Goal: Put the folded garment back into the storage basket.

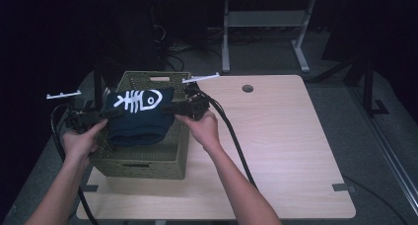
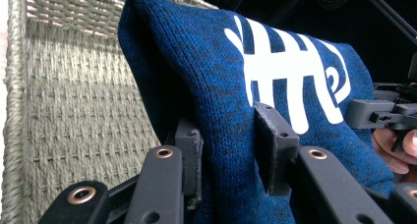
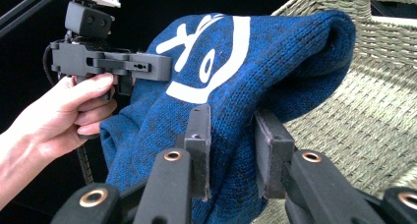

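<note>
A folded dark blue knit garment (image 1: 138,116) with a white fish-skeleton print hangs over the olive woven basket (image 1: 148,163). My left gripper (image 1: 109,114) pinches its left edge, and my right gripper (image 1: 170,108) pinches its right edge. In the left gripper view the knit garment (image 2: 236,86) is squeezed between the two pads (image 2: 189,150), with the basket wall (image 2: 74,106) behind. The right gripper view shows the same fold of the garment (image 3: 275,71) clamped between its pads (image 3: 199,135), the left gripper (image 3: 162,68) and a hand beyond it.
The basket stands at the left of a light wooden table (image 1: 276,151) with a round cable hole (image 1: 247,88). Black cables (image 1: 231,136) trail from both grippers. Dark floor and table legs (image 1: 226,37) lie beyond the far edge.
</note>
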The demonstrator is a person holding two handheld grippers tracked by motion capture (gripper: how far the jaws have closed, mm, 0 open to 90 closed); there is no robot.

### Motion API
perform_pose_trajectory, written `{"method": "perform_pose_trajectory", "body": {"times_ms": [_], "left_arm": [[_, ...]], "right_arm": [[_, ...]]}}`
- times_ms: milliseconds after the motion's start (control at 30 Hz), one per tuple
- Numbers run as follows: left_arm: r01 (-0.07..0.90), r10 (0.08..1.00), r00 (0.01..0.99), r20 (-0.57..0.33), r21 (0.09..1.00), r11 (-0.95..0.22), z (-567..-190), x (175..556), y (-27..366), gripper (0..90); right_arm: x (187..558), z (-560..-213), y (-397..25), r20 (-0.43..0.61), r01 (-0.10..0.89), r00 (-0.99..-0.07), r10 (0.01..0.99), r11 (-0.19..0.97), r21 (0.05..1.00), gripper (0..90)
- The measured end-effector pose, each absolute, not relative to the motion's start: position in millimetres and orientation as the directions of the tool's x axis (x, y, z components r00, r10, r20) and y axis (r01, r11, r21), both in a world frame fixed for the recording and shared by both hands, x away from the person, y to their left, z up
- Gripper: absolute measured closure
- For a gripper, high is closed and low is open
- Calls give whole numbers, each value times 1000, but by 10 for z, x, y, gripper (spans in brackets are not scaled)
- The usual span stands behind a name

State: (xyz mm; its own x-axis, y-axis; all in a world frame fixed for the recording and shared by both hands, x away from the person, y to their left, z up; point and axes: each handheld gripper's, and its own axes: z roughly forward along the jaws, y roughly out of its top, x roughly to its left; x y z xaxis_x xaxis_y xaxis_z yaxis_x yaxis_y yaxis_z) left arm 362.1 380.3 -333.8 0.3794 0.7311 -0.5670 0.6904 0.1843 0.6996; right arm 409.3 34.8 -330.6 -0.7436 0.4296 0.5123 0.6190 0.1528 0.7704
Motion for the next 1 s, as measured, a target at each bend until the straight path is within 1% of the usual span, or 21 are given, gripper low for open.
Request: {"method": "perform_pose_trajectory", "body": {"times_ms": [600, 800, 1000], "left_arm": [[737, 749, 348, -563, 659, 152, -3575, 3691, 3886, 641], [747, 767, 342, -544, 652, 130, -3608, 3718, 3882, 629], [768, 789, 337, -513, 635, 85, -3641, 3741, 3854, 642]], "right_arm": [[4144, -3558, 475, 521, 645, -725, 450, 181, 742, 709], [4147, -3614, 502, 518, 649, -724, 456, 194, 736, 702], [4144, -3669, 512, 515, 657, -717, 469, 211, 723, 701]]}}
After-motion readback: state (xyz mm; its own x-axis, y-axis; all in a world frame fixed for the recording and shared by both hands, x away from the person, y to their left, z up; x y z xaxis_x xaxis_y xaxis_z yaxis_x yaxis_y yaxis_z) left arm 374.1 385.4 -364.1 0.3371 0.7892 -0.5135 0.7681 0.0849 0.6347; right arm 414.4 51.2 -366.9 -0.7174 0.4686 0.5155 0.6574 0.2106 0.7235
